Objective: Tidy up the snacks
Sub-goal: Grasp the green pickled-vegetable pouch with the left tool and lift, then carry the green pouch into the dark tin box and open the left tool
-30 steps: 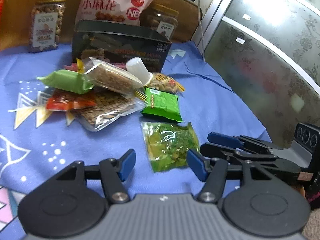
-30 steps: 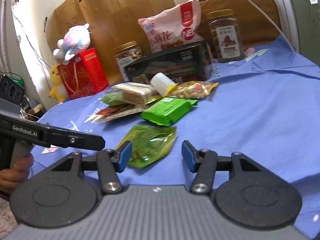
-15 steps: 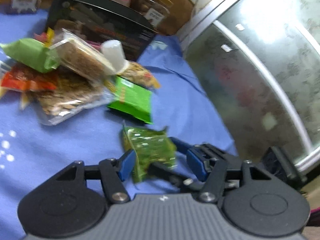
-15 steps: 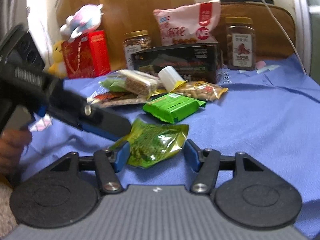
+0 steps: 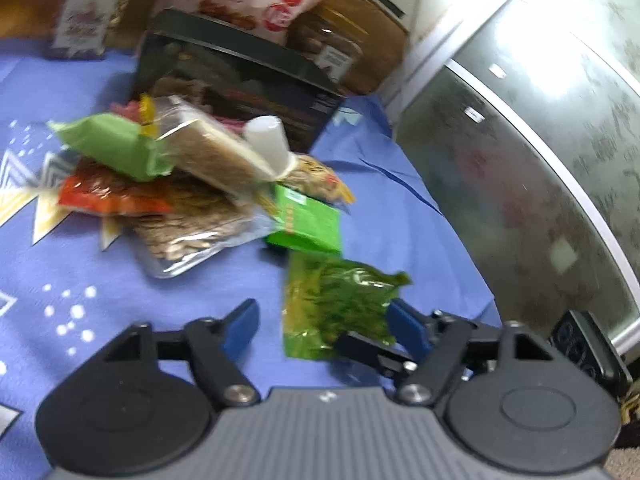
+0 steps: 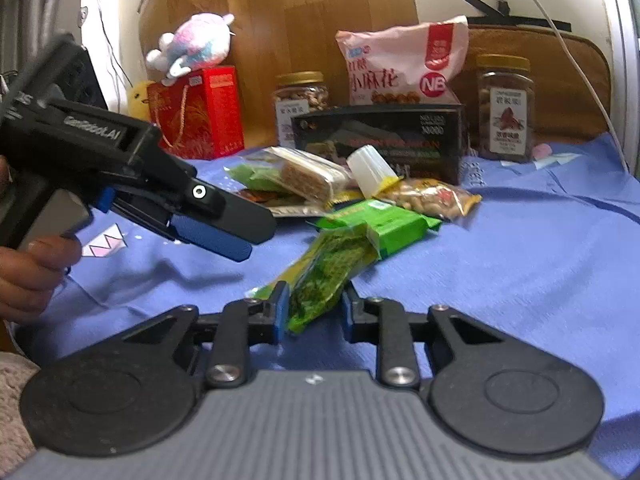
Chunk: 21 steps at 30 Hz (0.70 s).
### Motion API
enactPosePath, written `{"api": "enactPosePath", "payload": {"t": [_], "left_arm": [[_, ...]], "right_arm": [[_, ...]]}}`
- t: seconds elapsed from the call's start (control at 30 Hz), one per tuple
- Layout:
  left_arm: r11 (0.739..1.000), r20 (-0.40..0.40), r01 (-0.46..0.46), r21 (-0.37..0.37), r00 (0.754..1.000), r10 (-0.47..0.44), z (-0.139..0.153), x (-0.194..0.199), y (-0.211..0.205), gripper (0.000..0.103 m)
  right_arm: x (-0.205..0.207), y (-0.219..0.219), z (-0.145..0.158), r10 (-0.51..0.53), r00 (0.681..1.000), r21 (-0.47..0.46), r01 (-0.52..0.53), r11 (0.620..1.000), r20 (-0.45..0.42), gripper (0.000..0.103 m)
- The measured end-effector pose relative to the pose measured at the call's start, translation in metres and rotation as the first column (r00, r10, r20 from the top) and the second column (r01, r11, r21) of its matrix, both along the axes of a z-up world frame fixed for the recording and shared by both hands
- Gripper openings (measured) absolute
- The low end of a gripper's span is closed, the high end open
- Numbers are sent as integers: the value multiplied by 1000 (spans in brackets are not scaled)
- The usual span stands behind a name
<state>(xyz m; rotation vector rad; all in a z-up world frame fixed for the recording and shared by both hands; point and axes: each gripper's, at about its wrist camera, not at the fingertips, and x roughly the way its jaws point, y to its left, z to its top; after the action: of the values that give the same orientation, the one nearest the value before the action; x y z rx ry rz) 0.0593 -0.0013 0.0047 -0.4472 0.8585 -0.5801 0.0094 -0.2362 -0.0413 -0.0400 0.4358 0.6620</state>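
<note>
Right gripper (image 6: pixel 313 312), nearest the lens, with its blue pads pressed against the near end of the green crinkled packet (image 6: pixel 328 272); the jaws are narrowed onto the packet, which tilts up off the blue cloth (image 6: pixel 520 260), its far end lying against the green flat pack (image 6: pixel 380 222). In the left wrist view the left gripper (image 5: pixel 324 324) stands with its fingers wide apart, holding nothing, the packet (image 5: pixel 336 312) lying between and just ahead of them. Judged risks: the hold takes only the packet's edge, so the slick film may slip out on lifting; the tilted packet may drag the green flat pack along; the two grippers are close and could collide. Beyond, the loose heap of snacks (image 6: pixel 304 176), topped by a white cup (image 6: pixel 370 170), could be toppled by a low sweep. At the back stands the dark box (image 6: pixel 380 140).
</note>
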Motion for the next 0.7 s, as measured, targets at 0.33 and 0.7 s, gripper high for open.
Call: {"api": "enactPosePath", "payload": {"t": [0.33, 0.7], "left_arm": [[993, -23, 81, -89, 996, -83, -9, 9, -17, 79], [993, 121, 57, -104, 992, -44, 47, 30, -3, 62]], "right_arm": [[31, -37, 3, 171, 953, 378, -67, 923, -248, 16], [65, -15, 57, 275, 948, 422, -187, 887, -159, 16]]}}
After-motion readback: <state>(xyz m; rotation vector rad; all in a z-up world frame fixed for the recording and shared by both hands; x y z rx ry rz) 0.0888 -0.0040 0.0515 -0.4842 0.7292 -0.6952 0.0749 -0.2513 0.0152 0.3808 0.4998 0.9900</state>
